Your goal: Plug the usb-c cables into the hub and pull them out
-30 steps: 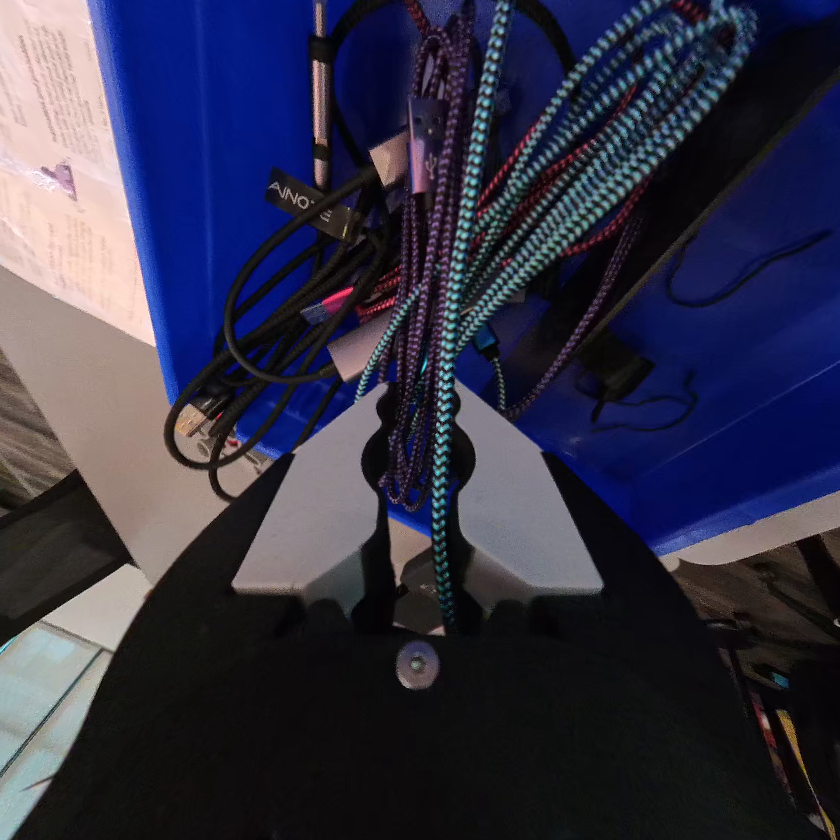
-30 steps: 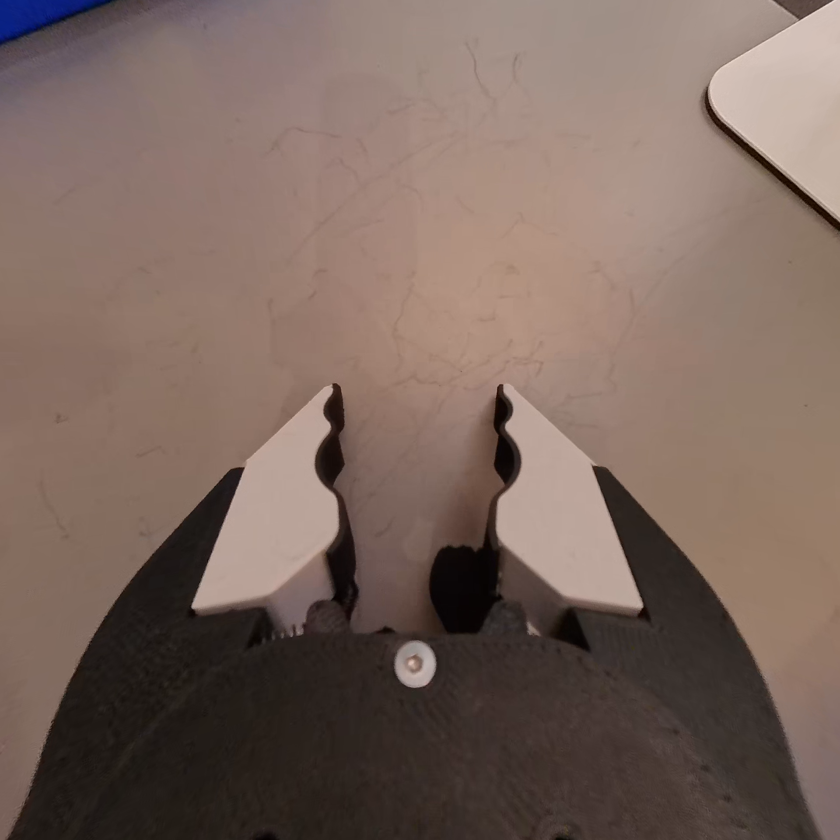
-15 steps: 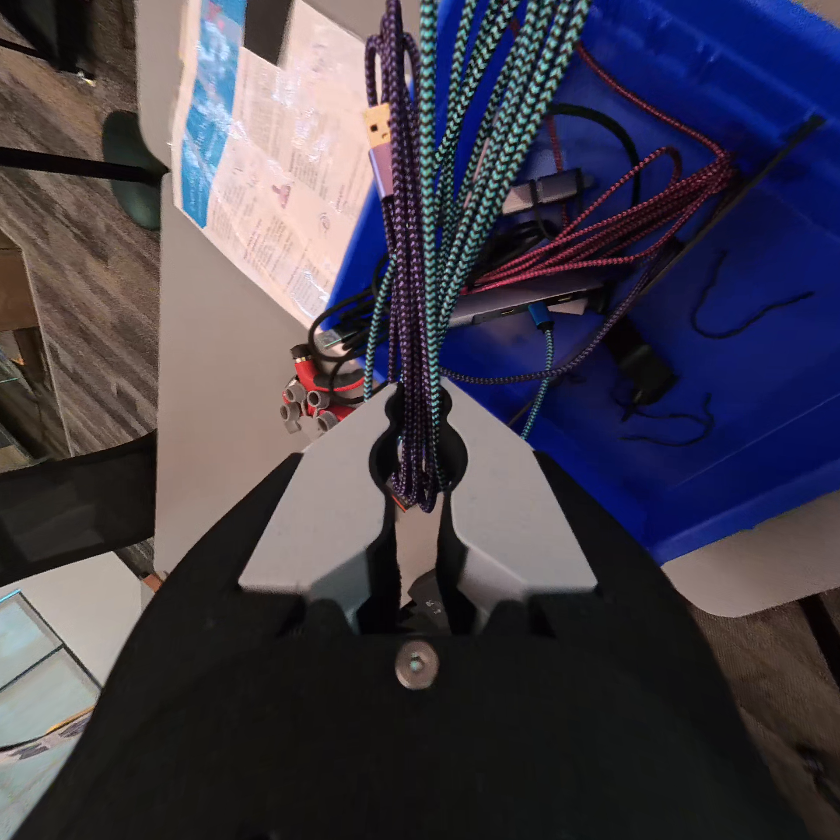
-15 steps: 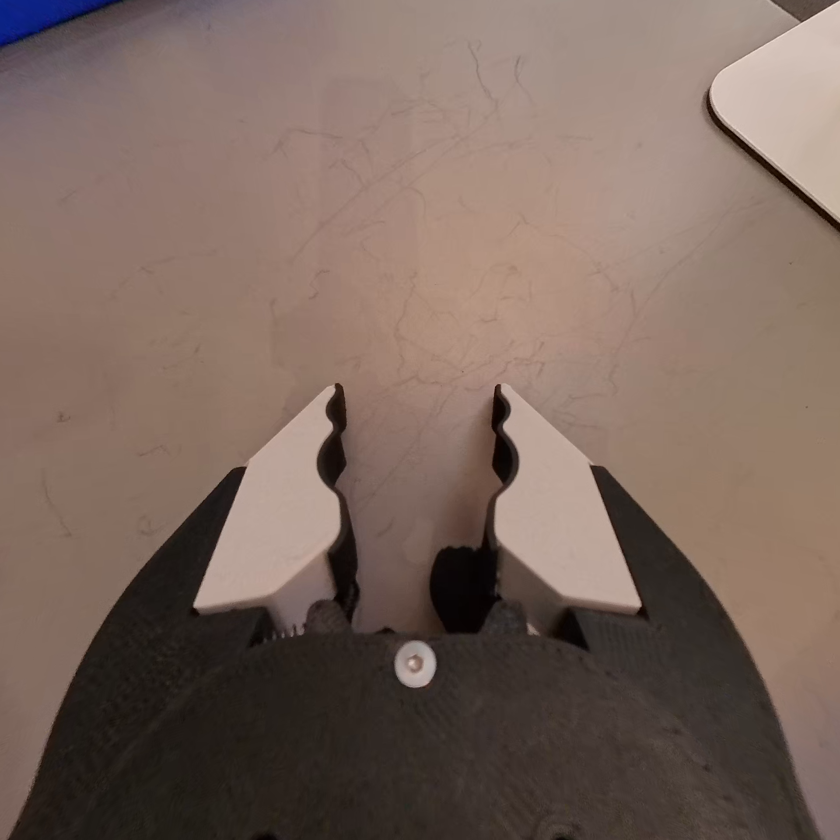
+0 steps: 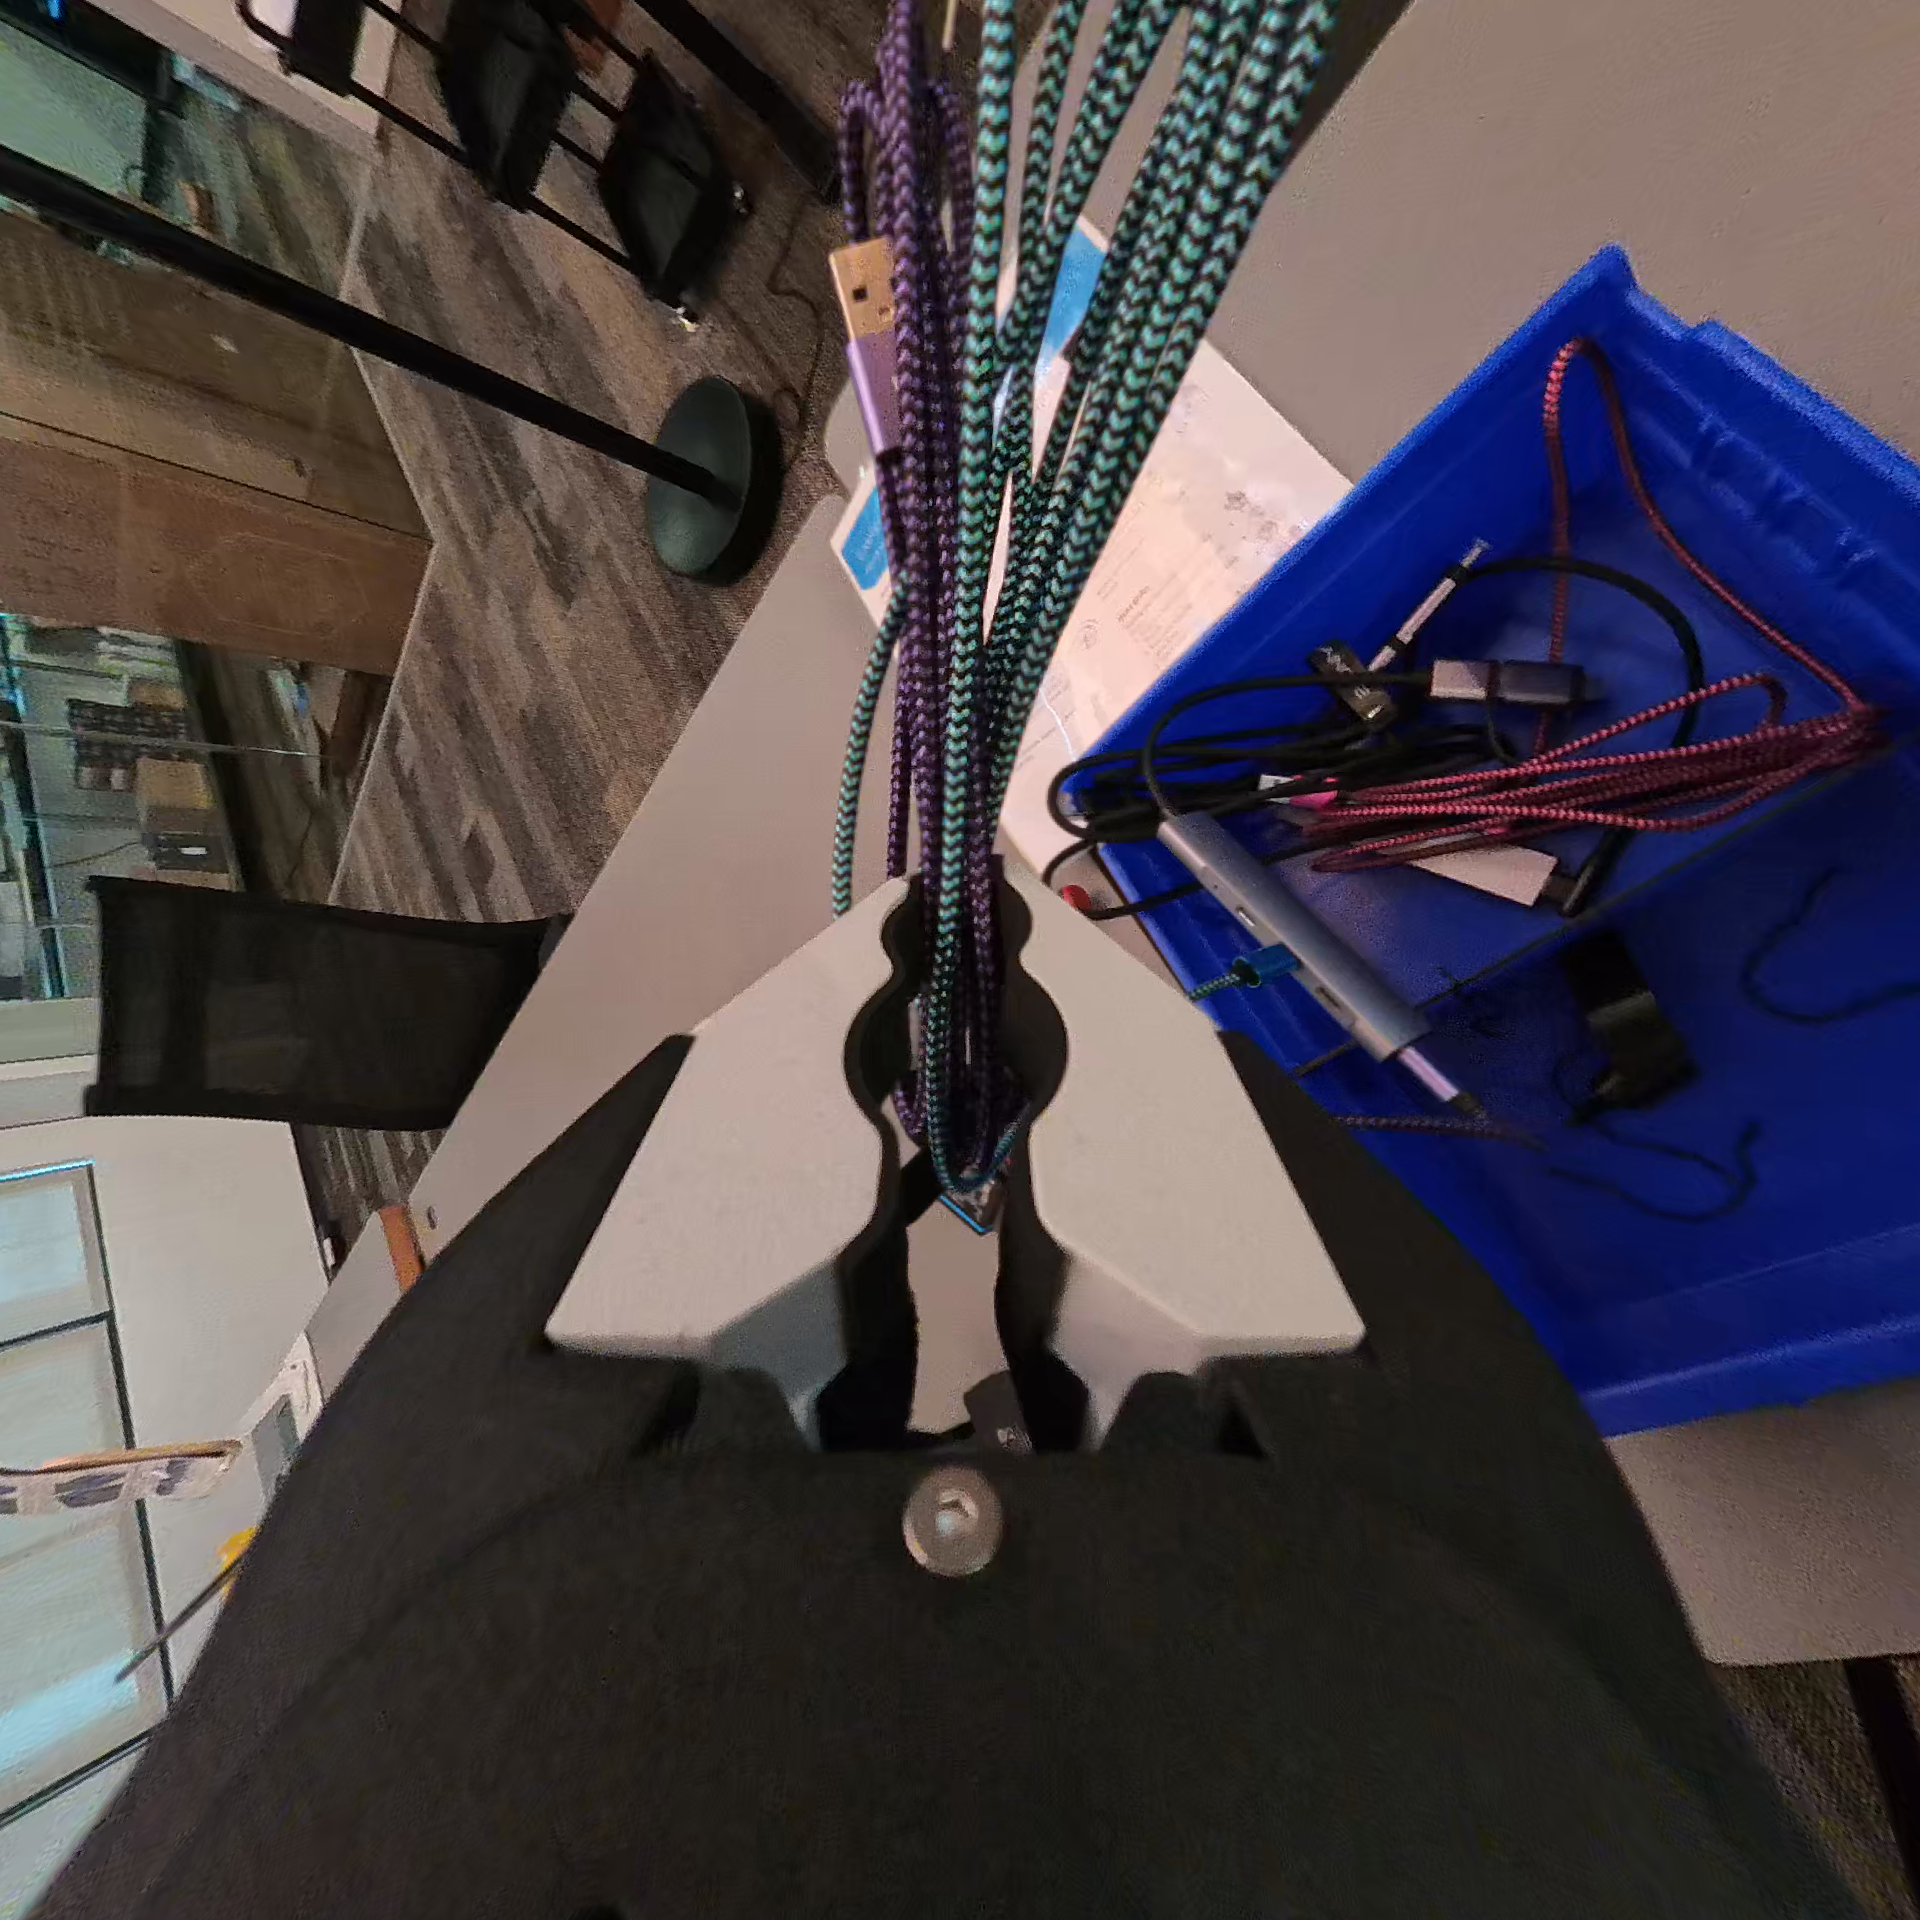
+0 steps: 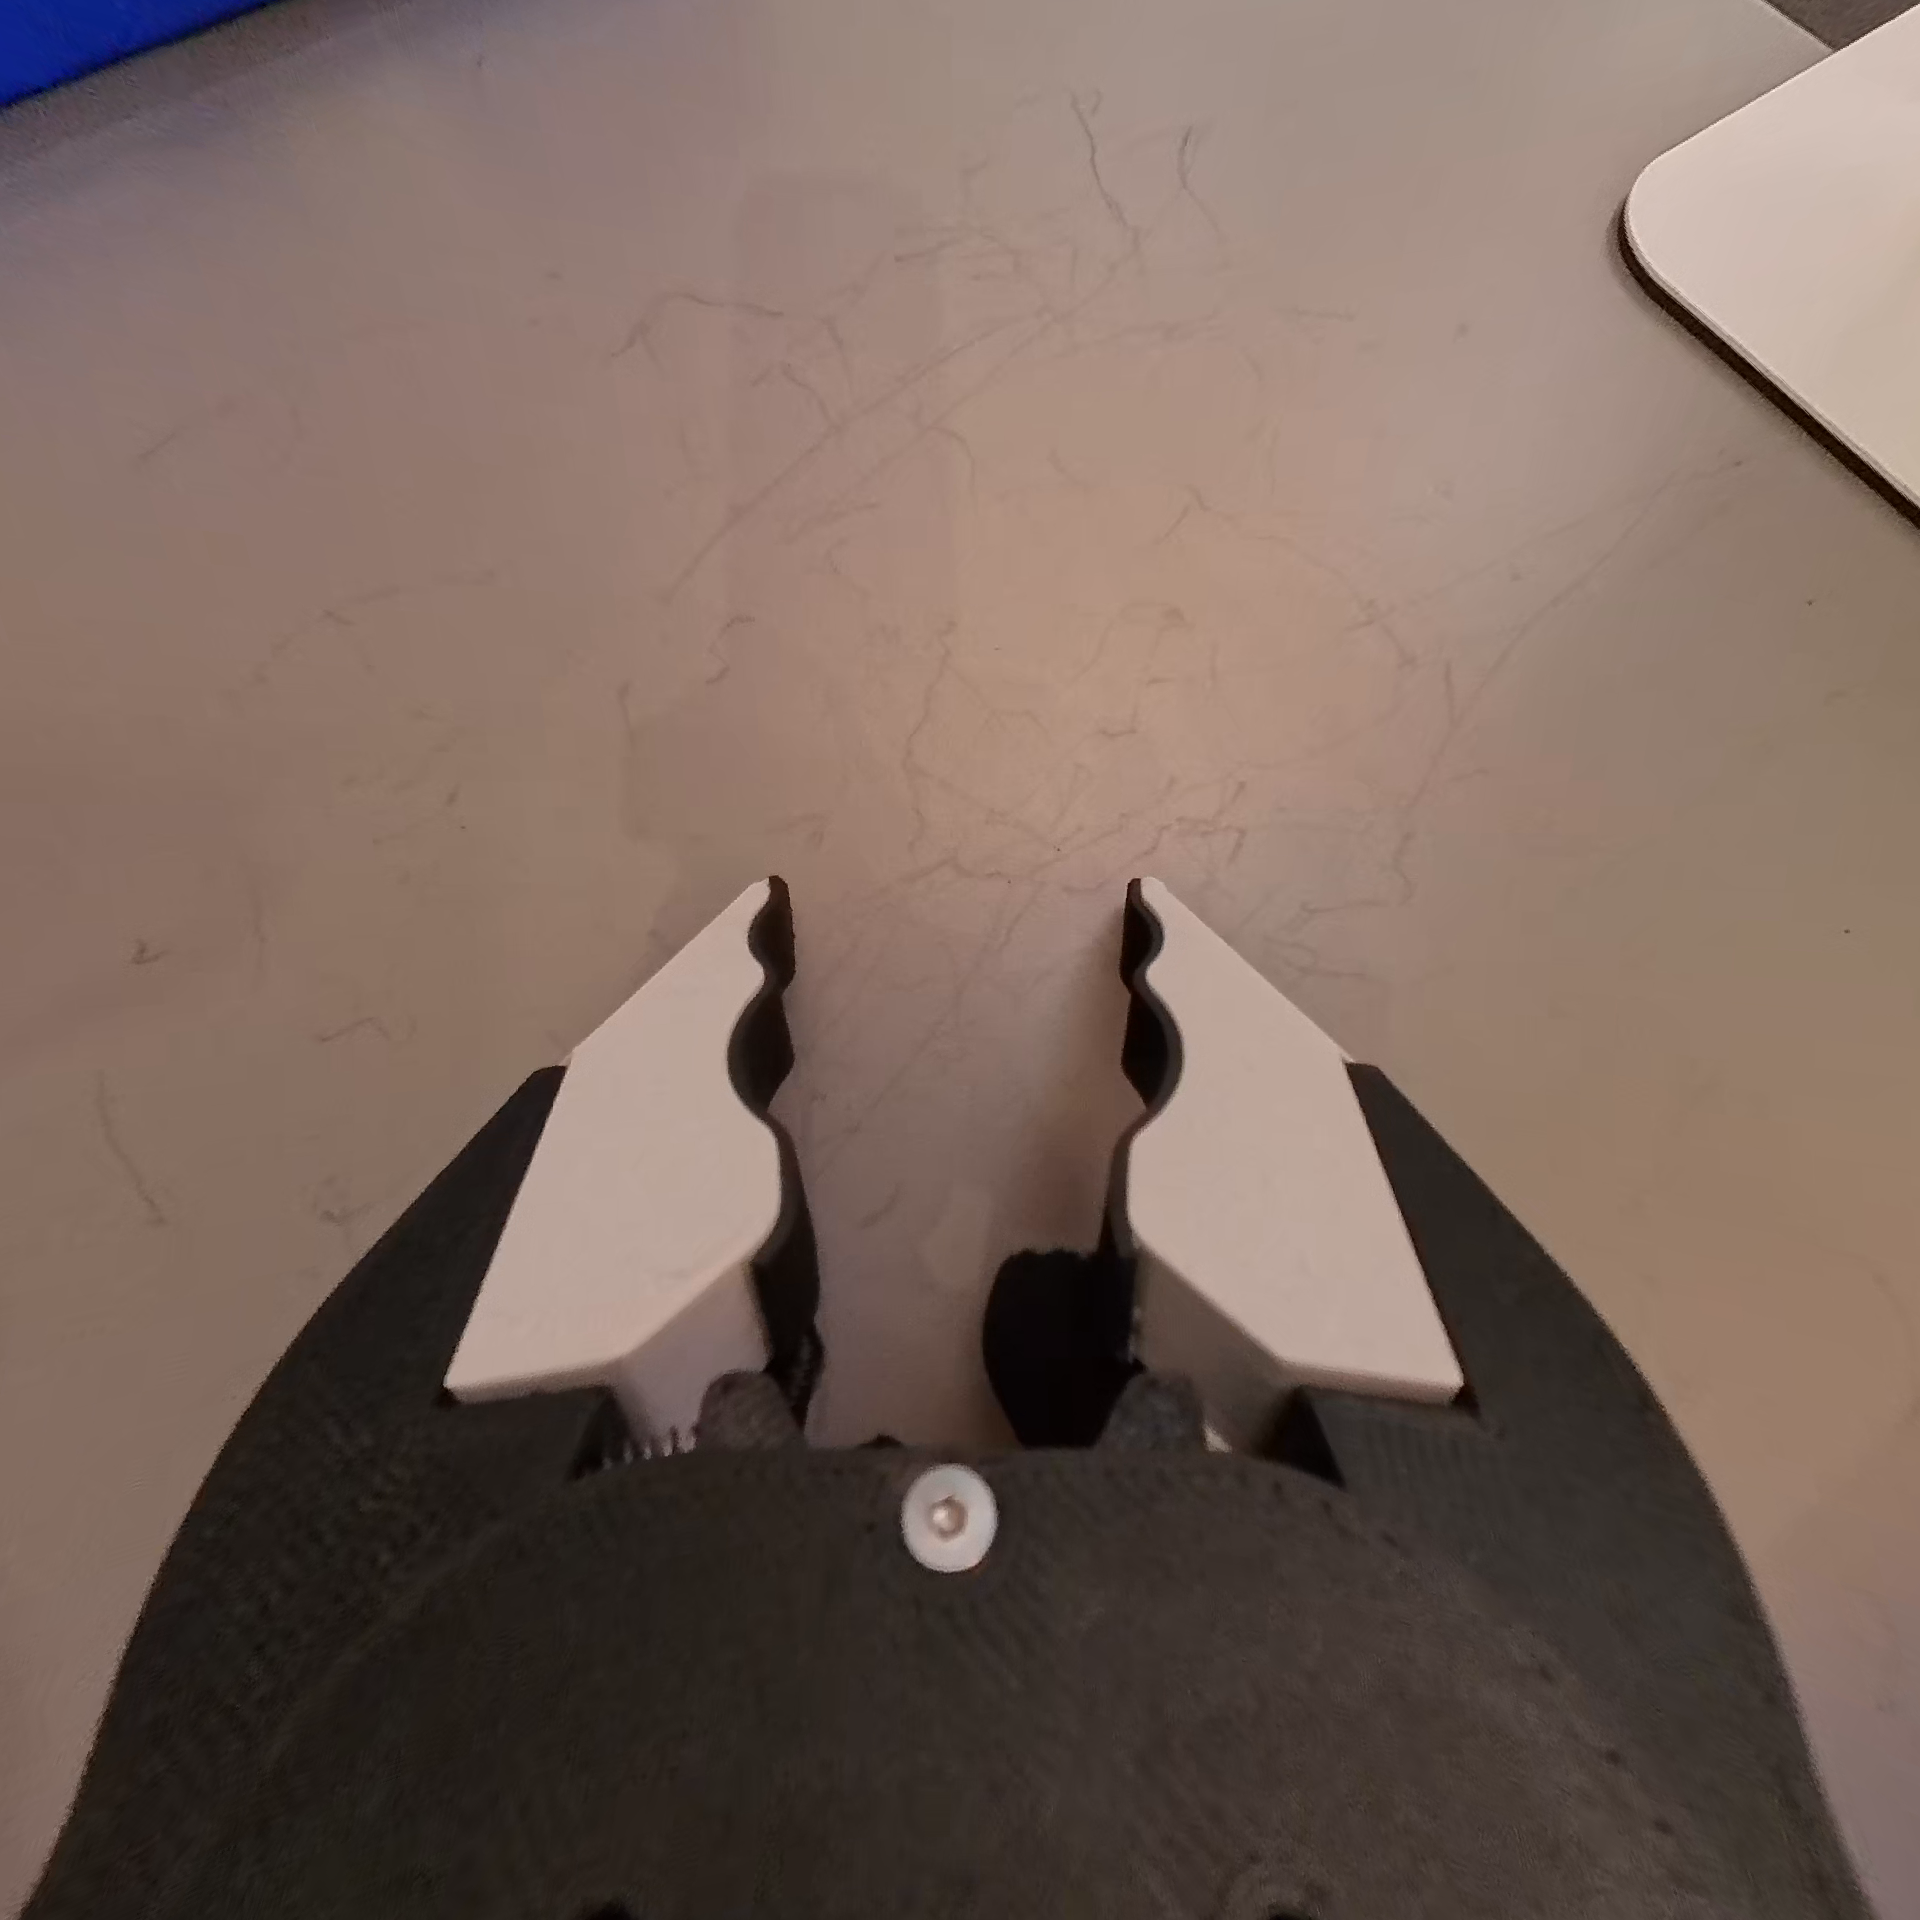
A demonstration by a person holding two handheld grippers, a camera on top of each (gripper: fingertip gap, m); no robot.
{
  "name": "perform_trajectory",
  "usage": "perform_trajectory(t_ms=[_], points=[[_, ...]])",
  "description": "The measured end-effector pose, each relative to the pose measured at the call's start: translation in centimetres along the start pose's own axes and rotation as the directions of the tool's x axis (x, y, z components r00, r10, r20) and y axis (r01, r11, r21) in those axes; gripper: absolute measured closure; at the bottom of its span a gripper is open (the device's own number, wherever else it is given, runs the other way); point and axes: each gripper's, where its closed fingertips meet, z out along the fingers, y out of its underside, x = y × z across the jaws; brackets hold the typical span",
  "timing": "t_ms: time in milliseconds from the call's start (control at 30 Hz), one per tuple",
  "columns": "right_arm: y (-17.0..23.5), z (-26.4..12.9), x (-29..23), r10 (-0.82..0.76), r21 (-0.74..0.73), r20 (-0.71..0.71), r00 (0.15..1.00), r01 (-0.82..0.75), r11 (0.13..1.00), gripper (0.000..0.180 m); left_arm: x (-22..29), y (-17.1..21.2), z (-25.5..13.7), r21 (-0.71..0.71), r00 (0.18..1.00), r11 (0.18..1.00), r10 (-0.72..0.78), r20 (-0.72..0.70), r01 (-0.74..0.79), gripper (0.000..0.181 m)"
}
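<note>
With the left gripper (image 5: 956, 914) clamped on the braided cables (image 5: 971, 665), lower them onto the table (image 6: 520, 520) near the open, empty right gripper (image 6: 956, 914).

L gripper (image 5: 956, 904) lifts braided cables (image 5: 966, 644) clear of blue bin (image 5: 1714, 1299) | teal strand no longer runs down between fingers | bin now lower right

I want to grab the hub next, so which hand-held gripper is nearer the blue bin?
Left. The left hand-held gripper hangs just beside the blue bin, clamping braided cables. The right hand-held gripper faces bare table.
</note>
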Motion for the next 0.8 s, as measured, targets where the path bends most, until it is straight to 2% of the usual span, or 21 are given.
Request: perform_trajectory(t_ms=[300, 400, 467, 533, 600, 700, 800], points=[[0.0, 0.0, 0.0, -0.001, 0.004, 0.000, 1.000, 0.001, 1.000, 0.118, -1.0, -3.4, -1.9, 0.095, 0.998, 0.995, -0.044, 0.042, 0.040, 0.172], [0.0, 0.0, 0.0, -0.003, 0.004, 0.000, 1.000, 0.003, 1.000, 0.118, 0.3, -4.8, -2.4, 0.131, 0.999, 0.990, -0.052, -0.004, 0.052, 0.173], [-0.1, -0.1, -0.1, -0.003, 0.005, 0.001, 1.000, 0.003, 1.000, 0.118, 2.0, -4.8, -2.1, 0.096, 0.996, 0.993, -0.058, -0.065, 0.064, 0.173], [-0.1, -0.1, -0.1, -0.004, 0.007, 0.002, 1.000, 0.004, 1.000, 0.118, 4.2, -3.6, -1.1, 0.018, 0.992, 0.998, -0.063, -0.114, 0.065, 0.173], [-0.1, -0.1, -0.1, -0.005, 0.008, 0.002, 1.000, 0.005, 1.000, 0.118, 6.8, -0.8, 0.6, -0.122, 0.973, 0.987, -0.126, -0.196, 0.103, 0.173], [-0.1, -0.1, -0.1, -0.007, 0.010, 0.004, 1.000, 0.007, 1.000, 0.118, 9.5, 2.0, 2.8, -0.167, 0.962, 0.983, -0.112, -0.250, 0.071, 0.173], [-0.1, -0.1, -0.2, -0.012, 0.008, 0.005, 1.000, 0.012, 1.000, 0.118, 11.1, 4.9, 4.7, -0.282, 0.950, 0.958, -0.142, -0.278, 0.061, 0.173]])
